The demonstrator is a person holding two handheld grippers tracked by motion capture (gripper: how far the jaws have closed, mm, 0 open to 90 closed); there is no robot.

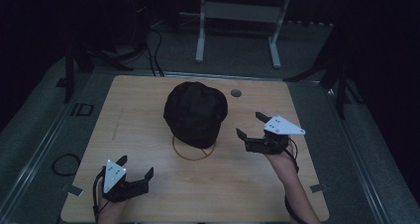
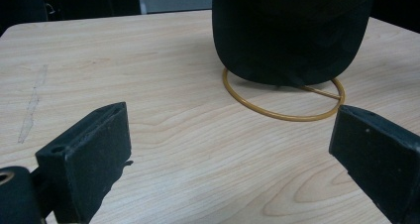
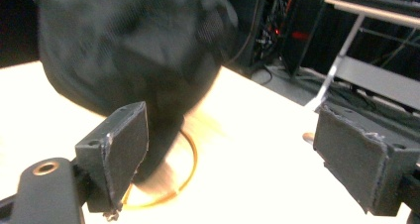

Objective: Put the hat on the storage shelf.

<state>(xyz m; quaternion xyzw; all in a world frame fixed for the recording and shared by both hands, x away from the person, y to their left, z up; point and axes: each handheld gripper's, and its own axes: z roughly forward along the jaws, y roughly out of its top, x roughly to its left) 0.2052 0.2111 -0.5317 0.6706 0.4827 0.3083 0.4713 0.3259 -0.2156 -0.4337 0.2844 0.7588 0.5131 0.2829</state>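
Looking down from the high view, a black cap (image 1: 196, 112) sat perched on a thin brass-coloured ring stand (image 1: 193, 154) near the middle of the wooden desk (image 1: 148, 100). At about seven o'clock from the cap, well apart from it, the left hand-held gripper (image 1: 135, 166) hovered with its jaws spread and nothing between them. At about four o'clock, nearer the cap, the right hand-held gripper (image 1: 251, 125) was likewise spread wide and empty, its jaws aimed toward the cap's side. A small round grommet hole (image 1: 236, 92) lay in the desk at one o'clock from the cap.

From the left gripper view, the two black jaws stood far apart over bare wood, the cap (image 2: 292, 35) ahead at twelve to one o'clock and the ring stand (image 2: 277, 113) under it, neither touched.

From the right gripper view, blurred by motion, the cap (image 3: 129, 50) loomed at eleven o'clock just beyond the left jaw, the ring stand (image 3: 185, 169) below it; the jaws were open and holding nothing.

Judging by this, the work had barely started: the cap remained on its stand, ungrasped, and the approach, the grasp and any lift were all left to do.
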